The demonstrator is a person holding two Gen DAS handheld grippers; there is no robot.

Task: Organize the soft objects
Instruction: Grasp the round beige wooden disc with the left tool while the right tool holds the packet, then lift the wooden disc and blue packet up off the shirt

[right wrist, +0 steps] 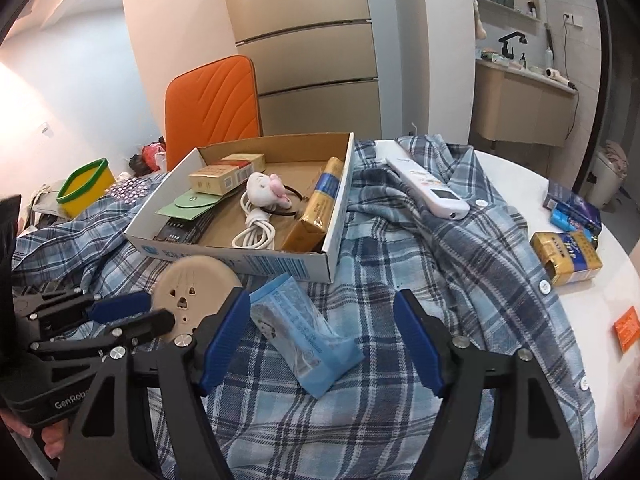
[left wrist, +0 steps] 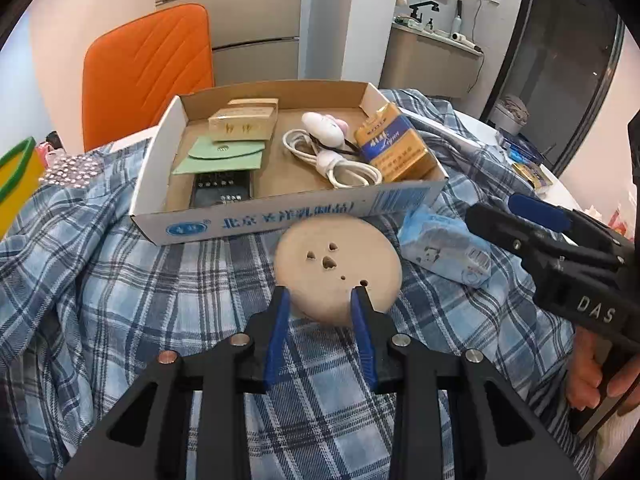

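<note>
A round beige soft pad (left wrist: 336, 268) with small holes lies on the blue plaid shirt (left wrist: 120, 280), in front of the cardboard box (left wrist: 280, 220). My left gripper (left wrist: 320, 292) is closed on its near edge; it also shows in the right wrist view (right wrist: 148, 312) gripping the pad (right wrist: 192, 284). A light blue tissue pack (right wrist: 304, 328) lies on the shirt (right wrist: 440, 280) between the spread fingers of my right gripper (right wrist: 322, 308), which is open and empty. The tissue pack shows in the left wrist view (left wrist: 444, 248) with the right gripper (left wrist: 520, 216) beside it.
The box holds a white plush toy (right wrist: 264, 190), a white cable (right wrist: 256, 232), gold packs (right wrist: 316, 208), small boxes and a green pouch. A white remote (right wrist: 428, 184) lies on the shirt. More packs (right wrist: 564, 256) lie on the white table at right. An orange chair (right wrist: 216, 104) stands behind.
</note>
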